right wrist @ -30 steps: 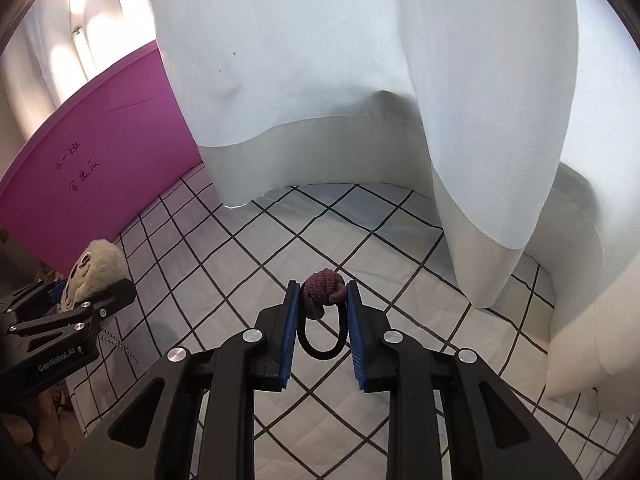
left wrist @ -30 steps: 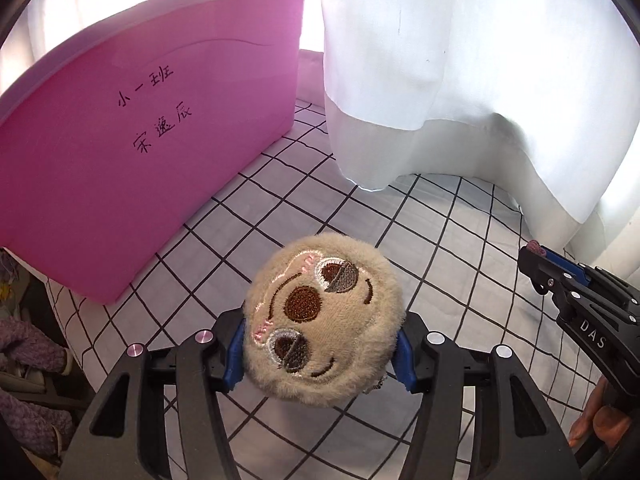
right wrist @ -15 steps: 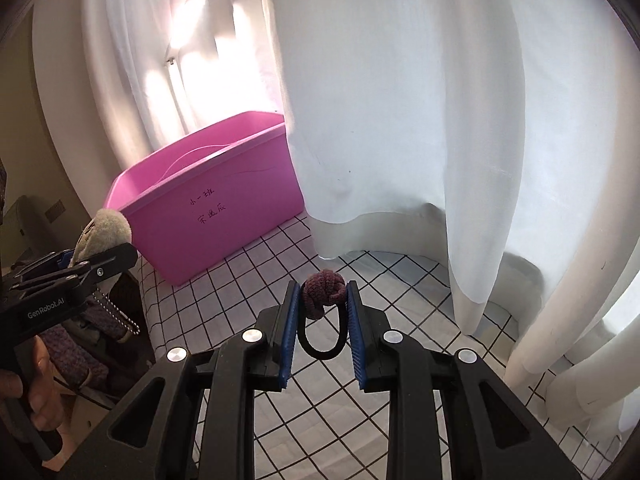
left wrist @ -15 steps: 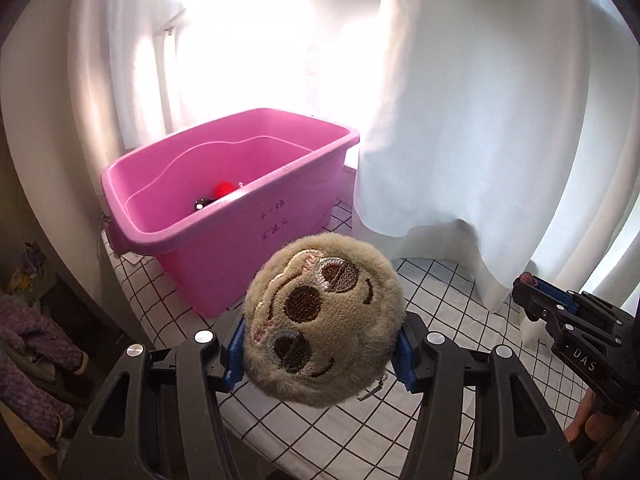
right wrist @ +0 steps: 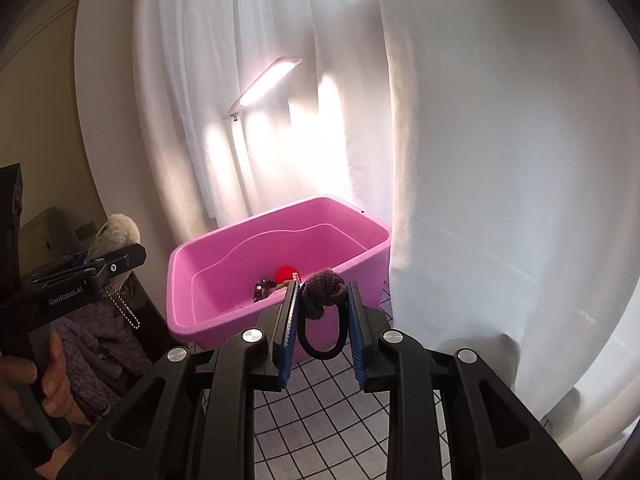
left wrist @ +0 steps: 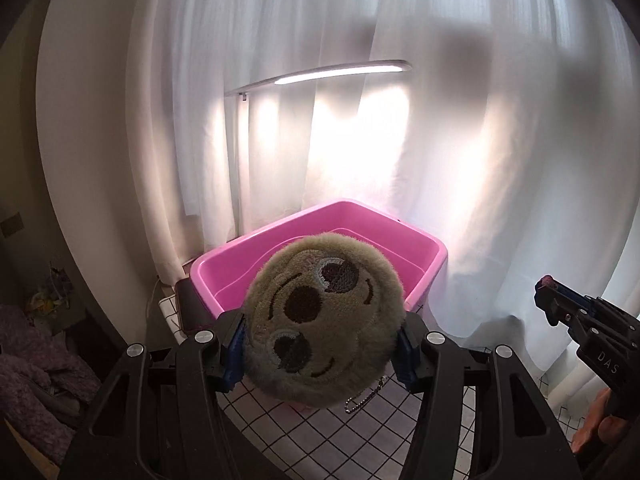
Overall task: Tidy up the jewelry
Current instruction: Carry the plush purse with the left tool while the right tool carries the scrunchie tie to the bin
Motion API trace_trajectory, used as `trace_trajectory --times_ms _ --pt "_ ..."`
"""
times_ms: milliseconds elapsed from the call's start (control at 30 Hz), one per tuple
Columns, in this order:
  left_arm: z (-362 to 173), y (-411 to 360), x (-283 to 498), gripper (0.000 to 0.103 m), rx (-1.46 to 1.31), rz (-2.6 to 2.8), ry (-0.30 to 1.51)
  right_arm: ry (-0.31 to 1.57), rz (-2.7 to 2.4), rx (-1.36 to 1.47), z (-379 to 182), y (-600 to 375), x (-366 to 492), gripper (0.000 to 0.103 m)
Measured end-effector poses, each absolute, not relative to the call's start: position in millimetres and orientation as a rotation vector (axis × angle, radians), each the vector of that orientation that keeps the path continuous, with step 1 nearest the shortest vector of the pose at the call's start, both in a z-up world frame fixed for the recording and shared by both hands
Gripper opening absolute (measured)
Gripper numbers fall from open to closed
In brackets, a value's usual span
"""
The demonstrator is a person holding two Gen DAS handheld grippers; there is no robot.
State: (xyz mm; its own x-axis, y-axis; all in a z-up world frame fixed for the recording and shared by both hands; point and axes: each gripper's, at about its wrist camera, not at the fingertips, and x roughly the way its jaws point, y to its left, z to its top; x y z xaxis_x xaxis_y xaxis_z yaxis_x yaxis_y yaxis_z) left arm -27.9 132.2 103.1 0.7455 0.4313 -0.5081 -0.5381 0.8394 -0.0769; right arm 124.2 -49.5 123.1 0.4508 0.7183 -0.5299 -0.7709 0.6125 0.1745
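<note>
My left gripper (left wrist: 320, 354) is shut on a round tan plush sloth-face keychain (left wrist: 320, 316) with a bead chain (left wrist: 362, 396) hanging under it, held in the air in front of the pink tub (left wrist: 428, 256). My right gripper (right wrist: 323, 308) is shut on a hair tie with a purple knot (right wrist: 323, 290) and black elastic loop, held above the near edge of the pink tub (right wrist: 208, 280). Inside the tub lie a red item (right wrist: 285, 273) and dark beaded pieces (right wrist: 262, 289). The left gripper with the plush (right wrist: 114, 232) shows at the left of the right wrist view.
White curtains (right wrist: 480, 160) hang behind and right of the tub. A lit desk lamp (left wrist: 320, 74) stands behind it. The table has a white cloth with a black grid (right wrist: 320, 420). Purple fabric (left wrist: 28, 360) and dark furniture are at the left.
Both grippers have risen and tilted up with their loads. The tub now sits lower and closer in both views, and the lamp has come into view.
</note>
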Motion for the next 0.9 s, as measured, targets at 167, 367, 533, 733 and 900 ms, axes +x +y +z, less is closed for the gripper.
trace_trajectory --times_ms 167,367,533,733,900 --pt "109.2 196.5 -11.2 0.056 -0.211 0.536 0.498 0.614 0.925 -0.100 125.7 22.1 142.8 0.023" --pt "89.9 258.0 22.9 0.056 -0.214 0.496 0.571 0.670 0.908 -0.145 114.1 96.3 169.2 0.023" --pt "60.4 279.4 50.8 0.056 -0.226 0.435 0.690 0.790 0.868 -0.191 84.3 134.7 195.6 0.023" --pt "29.2 292.9 77.9 0.057 -0.222 0.396 0.812 0.907 0.846 -0.252 54.6 164.3 219.9 0.023" --pt "12.8 300.8 89.2 0.058 -0.238 0.388 0.885 0.958 0.823 -0.268 42.6 176.9 230.3 0.023"
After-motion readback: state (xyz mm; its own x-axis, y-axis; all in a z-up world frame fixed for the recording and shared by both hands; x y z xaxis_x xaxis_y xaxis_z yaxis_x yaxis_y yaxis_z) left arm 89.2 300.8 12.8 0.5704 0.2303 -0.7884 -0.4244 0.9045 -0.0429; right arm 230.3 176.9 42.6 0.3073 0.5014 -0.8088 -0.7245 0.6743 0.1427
